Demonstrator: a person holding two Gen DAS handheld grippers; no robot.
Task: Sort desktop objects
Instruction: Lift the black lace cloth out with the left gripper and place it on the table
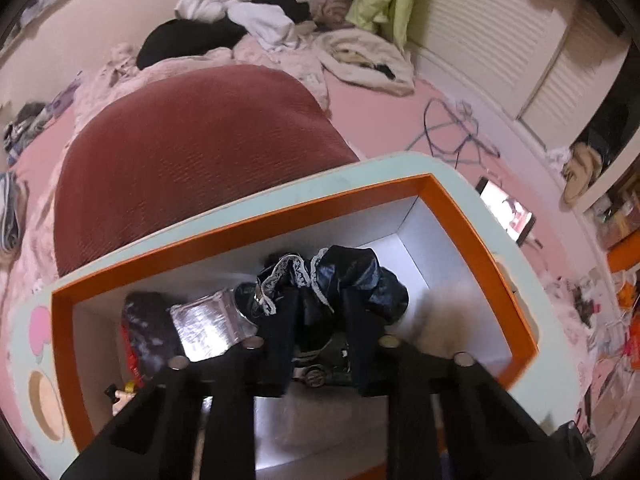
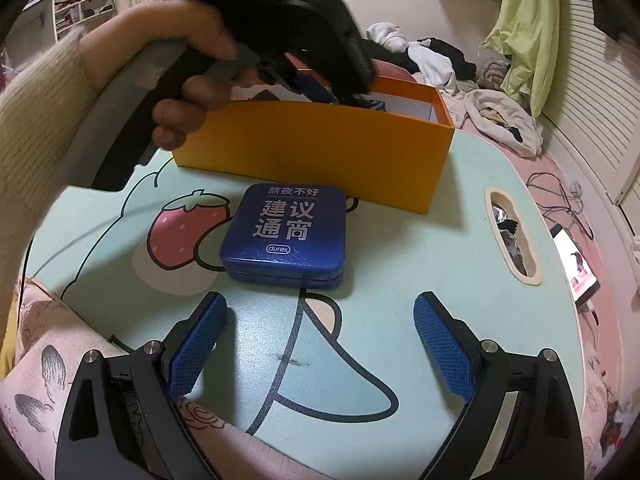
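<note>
**Left jaws closed inside orange box, blue Durex tin on table**

Your left gripper (image 1: pixel 316 320) points down into the orange box (image 1: pixel 248 208), jaws drawn together. A dark satin piece with white lace trim (image 1: pixel 344 276) lies right at the fingertips; you cannot tell whether the pads actually pinch it, since the fingers hide the contact. Also in the box: a silver foil packet (image 1: pixel 208 328) left of the fingers, and a dark pouch with a red edge (image 1: pixel 148 332) further left against the wall. A round metal object sits under the fingers, too hidden to name.

From the right wrist view, your left hand (image 2: pixel 188 76), in a cream knit sleeve (image 2: pixel 36 112), grips the handle above the box's near left corner.

Your right gripper (image 2: pixel 320 340) hovers over the table (image 2: pixel 420 248) with jaws wide apart and nothing between the blue pads (image 2: pixel 200 344).

The blue tin (image 2: pixel 286 236) lies flat and lid up on the table, just in front of the orange box and ahead of the right jaws, apart from them. Lid text reads "熬夜不好", then large "建议通宵", with a "durex" logo below.

The table is pale green with a strawberry cartoon (image 2: pixel 188 232) print and an oval handle slot (image 2: pixel 512 236) at the right.
</note>
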